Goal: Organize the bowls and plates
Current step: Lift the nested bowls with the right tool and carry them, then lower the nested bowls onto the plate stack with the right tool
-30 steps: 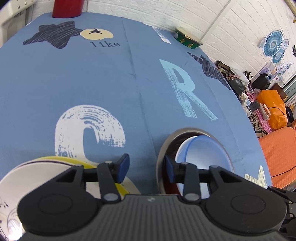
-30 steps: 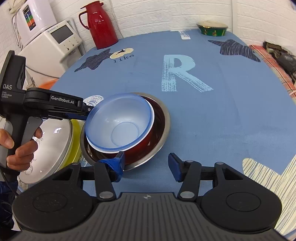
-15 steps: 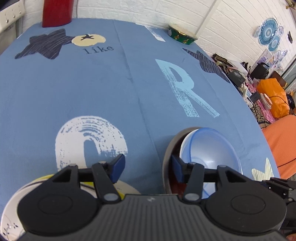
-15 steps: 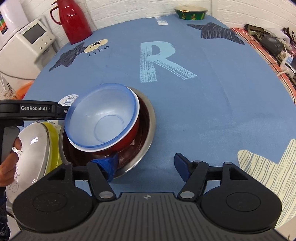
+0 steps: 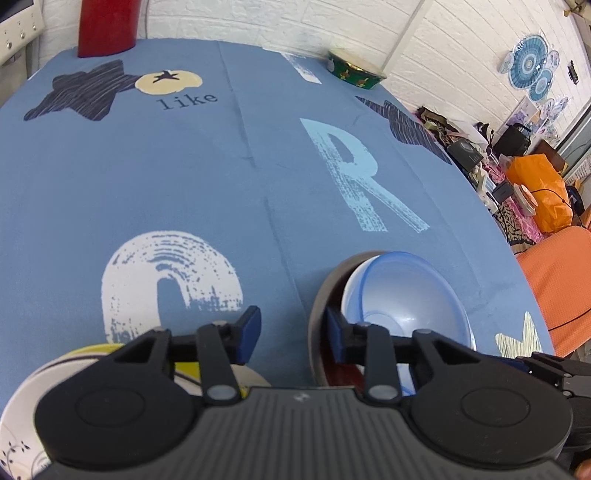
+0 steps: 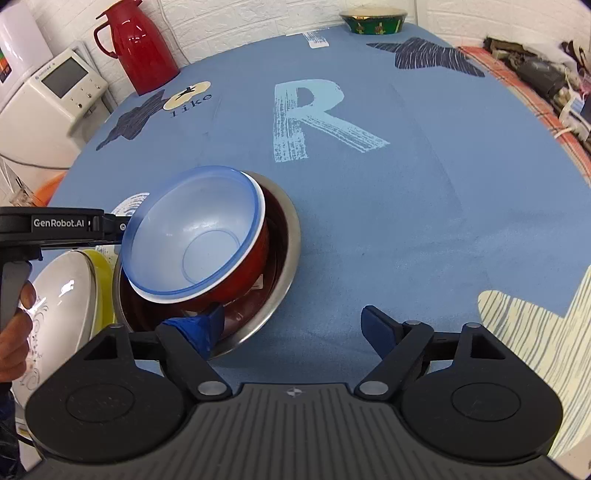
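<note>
Right wrist view: we see both grippers, right [image 6: 293, 325] and left [image 5: 291, 334], spread empty over a blue printed tablecloth [image 6: 424, 206] before white brick walls [image 6: 236, 26].

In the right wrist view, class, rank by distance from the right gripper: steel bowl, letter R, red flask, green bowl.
1. steel bowl, just ahead-left of the right gripper
2. letter R, mid-table
3. red flask, far left edge
4. green bowl, far edge

Nested bowls [image 6: 192, 236] are sitting tilted in the steel basin [image 6: 284, 258] on the desk [image 6: 406, 206]; stacked plates [image 6: 66, 299] are lying just left.
</note>
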The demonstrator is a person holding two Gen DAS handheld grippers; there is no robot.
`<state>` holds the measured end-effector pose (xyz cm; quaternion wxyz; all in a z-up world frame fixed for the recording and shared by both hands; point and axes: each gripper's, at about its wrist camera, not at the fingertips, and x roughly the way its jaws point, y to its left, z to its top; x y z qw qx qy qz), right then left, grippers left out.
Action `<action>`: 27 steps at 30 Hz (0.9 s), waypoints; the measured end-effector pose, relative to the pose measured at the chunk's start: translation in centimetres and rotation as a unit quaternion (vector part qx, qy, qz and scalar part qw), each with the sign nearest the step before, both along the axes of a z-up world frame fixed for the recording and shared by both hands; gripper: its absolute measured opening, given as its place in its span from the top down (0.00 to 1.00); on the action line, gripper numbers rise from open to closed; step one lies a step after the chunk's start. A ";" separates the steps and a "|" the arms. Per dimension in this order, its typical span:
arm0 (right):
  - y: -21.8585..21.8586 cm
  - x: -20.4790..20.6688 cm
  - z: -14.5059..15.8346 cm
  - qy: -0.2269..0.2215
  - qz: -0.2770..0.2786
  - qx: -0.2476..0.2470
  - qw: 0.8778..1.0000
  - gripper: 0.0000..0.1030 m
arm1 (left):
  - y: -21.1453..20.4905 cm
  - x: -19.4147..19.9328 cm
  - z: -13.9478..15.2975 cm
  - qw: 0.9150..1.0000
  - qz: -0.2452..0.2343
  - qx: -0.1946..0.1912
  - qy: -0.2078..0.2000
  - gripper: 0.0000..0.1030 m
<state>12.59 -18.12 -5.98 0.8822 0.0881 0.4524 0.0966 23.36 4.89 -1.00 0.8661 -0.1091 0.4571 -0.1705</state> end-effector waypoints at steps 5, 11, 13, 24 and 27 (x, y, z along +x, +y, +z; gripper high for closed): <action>0.0 -0.9 -0.3 -0.038 0.008 -0.006 0.999 0.28 | 0.1 -0.1 0.0 1.000 0.008 -0.004 0.002 0.70; 0.1 0.9 0.2 0.018 0.012 -0.016 1.000 0.26 | -0.1 -0.1 0.1 1.000 0.008 0.002 0.001 0.70; 0.2 1.3 -0.3 0.033 0.030 -0.002 0.999 0.26 | -0.1 0.0 0.1 1.000 0.008 0.001 0.002 0.70; 3.3 1.5 -0.6 0.024 0.075 -0.052 0.995 0.23 | 0.1 0.1 -0.6 1.000 -0.002 -0.014 0.014 0.60; 3.4 1.6 -0.5 0.029 0.080 -0.057 0.995 0.26 | 0.2 0.1 -0.7 1.000 -0.003 -0.012 0.013 0.56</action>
